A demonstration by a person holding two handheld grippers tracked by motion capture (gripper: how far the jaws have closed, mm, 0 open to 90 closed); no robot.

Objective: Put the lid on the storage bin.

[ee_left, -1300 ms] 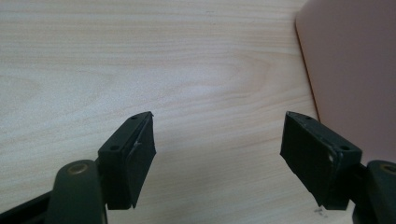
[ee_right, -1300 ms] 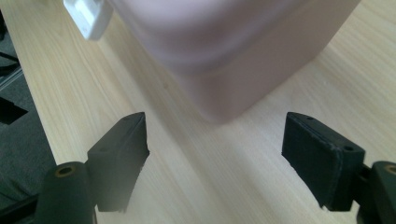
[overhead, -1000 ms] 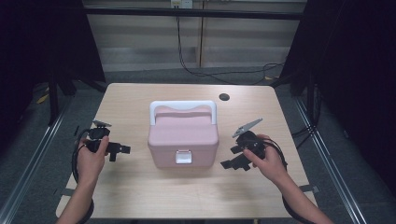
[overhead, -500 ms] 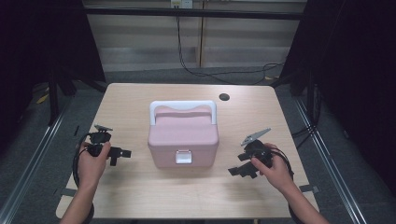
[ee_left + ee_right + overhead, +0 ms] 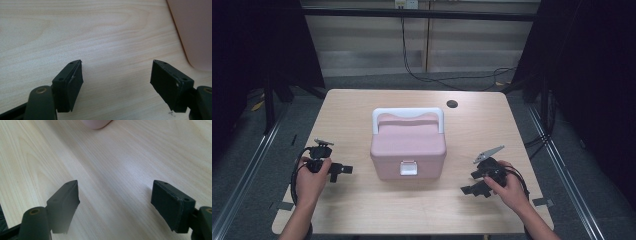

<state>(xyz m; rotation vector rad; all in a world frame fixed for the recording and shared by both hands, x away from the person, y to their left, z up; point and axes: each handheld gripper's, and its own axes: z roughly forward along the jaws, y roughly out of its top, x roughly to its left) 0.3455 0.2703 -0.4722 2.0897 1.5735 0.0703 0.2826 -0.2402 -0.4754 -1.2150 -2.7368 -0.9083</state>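
Pink lidded box (image 5: 408, 147) at tabletop (image 5: 362, 107) centre; left gripper (image 5: 343, 170) and right gripper (image 5: 472, 183) flank it, fingers apart, holding nothing.

Right gripper (image 5: 475, 184): pulled back from the pink box (image 5: 408, 146) toward the near table edge and lower over the table (image 5: 362, 210); now well apart from the box's right side, where earlier it sat close beside it. Left gripper (image 5: 343, 170): drifts slightly toward the near edge, a small shift only. Right forearm shows less in the high view.
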